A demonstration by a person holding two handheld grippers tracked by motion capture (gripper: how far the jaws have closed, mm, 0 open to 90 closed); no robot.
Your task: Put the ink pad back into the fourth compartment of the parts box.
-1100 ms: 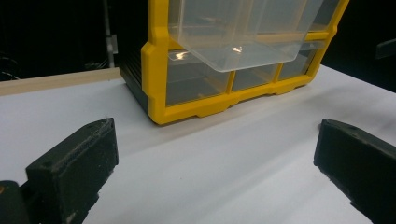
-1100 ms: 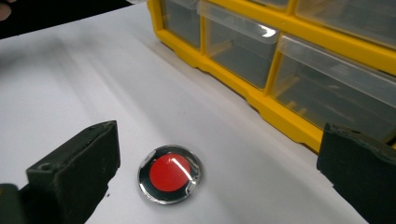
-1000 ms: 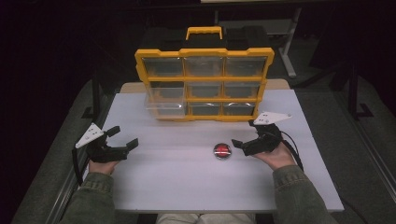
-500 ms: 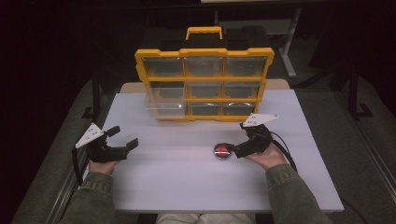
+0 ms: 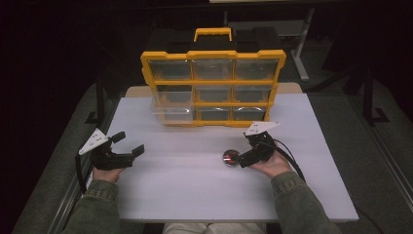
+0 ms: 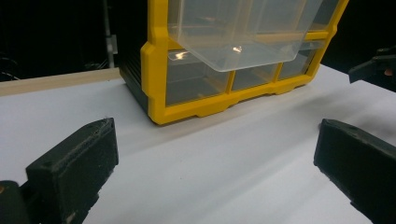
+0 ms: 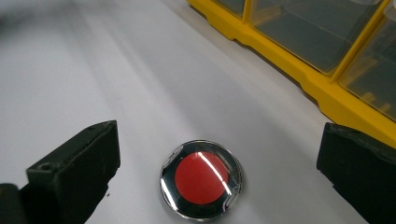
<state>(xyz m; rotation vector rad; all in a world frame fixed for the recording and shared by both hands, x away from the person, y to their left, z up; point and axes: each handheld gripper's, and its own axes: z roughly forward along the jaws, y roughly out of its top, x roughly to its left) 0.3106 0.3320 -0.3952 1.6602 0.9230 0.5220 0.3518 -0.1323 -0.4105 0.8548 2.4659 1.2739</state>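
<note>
A small round disc (image 5: 230, 157) with a red centre and a shiny chrome rim lies flat on the white table. In the right gripper view the disc (image 7: 201, 179) sits between the two wide-apart jaws of my right gripper (image 7: 219, 149), untouched. From the high view, my right gripper (image 5: 242, 152) stands open just right of the disc. My left gripper (image 5: 129, 143) rests open near the table's left edge, nothing between its jaws. A yellow organizer (image 5: 212, 87) with clear drawers stands upright at the back, and its lower-left drawer (image 5: 168, 113) is pulled out.
The pulled-out clear drawer (image 6: 238, 32) hangs over the table ahead of my left gripper (image 6: 217, 140), and looks empty. The white table (image 5: 195, 195) has bare surface toward the front. Dark floor and table legs surround it.
My right gripper has slid left toward the red disc and now has its jaws on either side of it. The left gripper and the organizer have stayed put.
</note>
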